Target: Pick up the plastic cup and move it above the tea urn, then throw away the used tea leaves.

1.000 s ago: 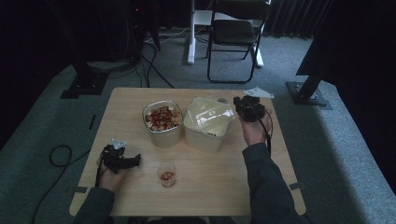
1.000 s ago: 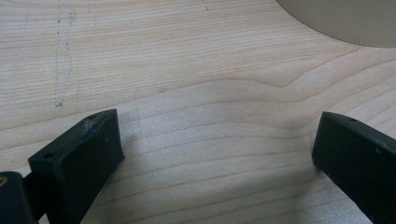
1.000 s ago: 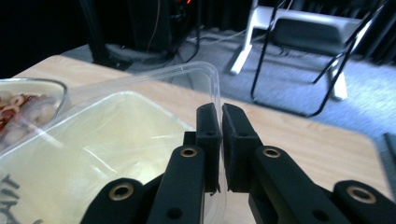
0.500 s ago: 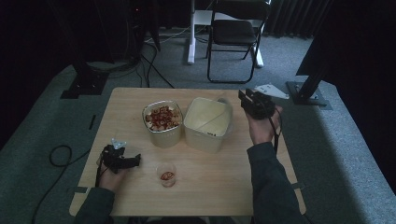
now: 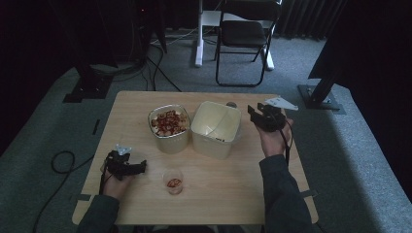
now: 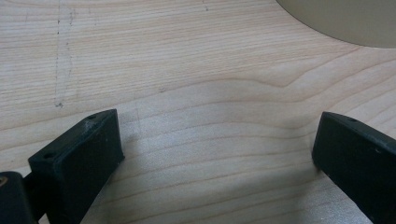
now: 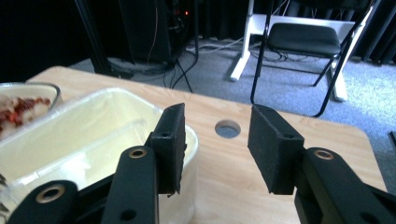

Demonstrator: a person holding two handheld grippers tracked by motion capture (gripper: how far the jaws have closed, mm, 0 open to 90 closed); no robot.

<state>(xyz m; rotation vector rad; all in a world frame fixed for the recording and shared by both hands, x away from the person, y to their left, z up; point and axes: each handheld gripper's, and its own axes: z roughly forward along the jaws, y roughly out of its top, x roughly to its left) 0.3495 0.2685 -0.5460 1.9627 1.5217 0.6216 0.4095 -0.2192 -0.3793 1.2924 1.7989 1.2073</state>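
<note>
While the right gripper [image 5: 260, 115] hangs above the counter [image 5: 243, 184] just right of the empty cream tub [image 5: 216, 127], its fingers [image 7: 170, 140] stand apart with nothing between them; in the right gripper view the near finger sits at the tub's rim, touching or not I can't tell. The left gripper [image 5: 127, 166] rests low at the counter's near left, fingers [image 6: 81, 158] wide apart over bare wood, holding nothing.

Things on the counter: a tub of red-and-white food [image 5: 168, 125] just left of the empty tub, the two touching or nearly so; a small clear cup [image 5: 174, 182] with some red bits, near the left gripper and toward the front edge.

Risks, as I judge them:
- Empty tub is light; a one-sided pinch on its wall could tip or skid it into the full tub and spill food.
- A sweep by the left gripper to its right could knock the cup over, since it sits close by.
- The cable hole [image 7: 228, 128] behind the tub is a snag point for a finger.

Open room: plenty of bare counter in front of both tubs and to the right of the empty one. The back edge is close behind the tubs, so pushing away is the poor direction. The right edge lies near the right hand.
</note>
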